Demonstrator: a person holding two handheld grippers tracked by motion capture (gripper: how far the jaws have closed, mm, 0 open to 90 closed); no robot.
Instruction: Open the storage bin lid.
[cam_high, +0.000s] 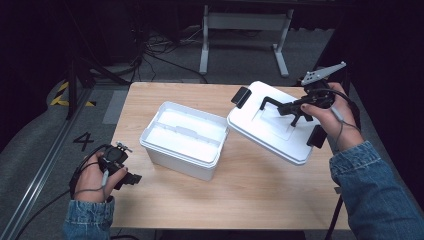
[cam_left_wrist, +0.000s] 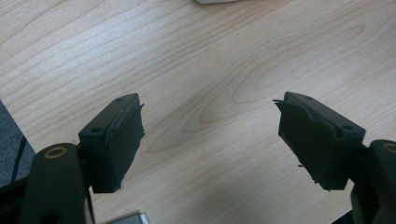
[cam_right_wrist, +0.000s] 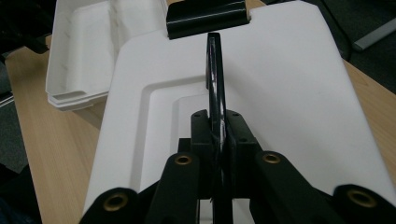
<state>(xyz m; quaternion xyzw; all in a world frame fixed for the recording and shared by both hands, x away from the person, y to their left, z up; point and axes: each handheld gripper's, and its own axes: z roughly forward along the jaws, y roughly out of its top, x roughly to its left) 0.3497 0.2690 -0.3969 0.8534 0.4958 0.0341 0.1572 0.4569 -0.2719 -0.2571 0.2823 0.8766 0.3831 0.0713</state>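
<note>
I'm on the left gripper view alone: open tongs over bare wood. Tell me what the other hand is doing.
Observer: The right tongs are shut on the black handle of a white lid, holding it to the right of the box.
Operator: Report the box's state.
Observer: The white box stands open mid-table, with a white tray seated inside.
Operator: Say whether lid and box touch.
Observer: In the high view, the lid's left corner reaches the box's right rim; actual contact cannot be told.
Operator: Place my tongs against the box.
Observer: Your left tongs are near the table's front left corner, apart from the box.
</note>
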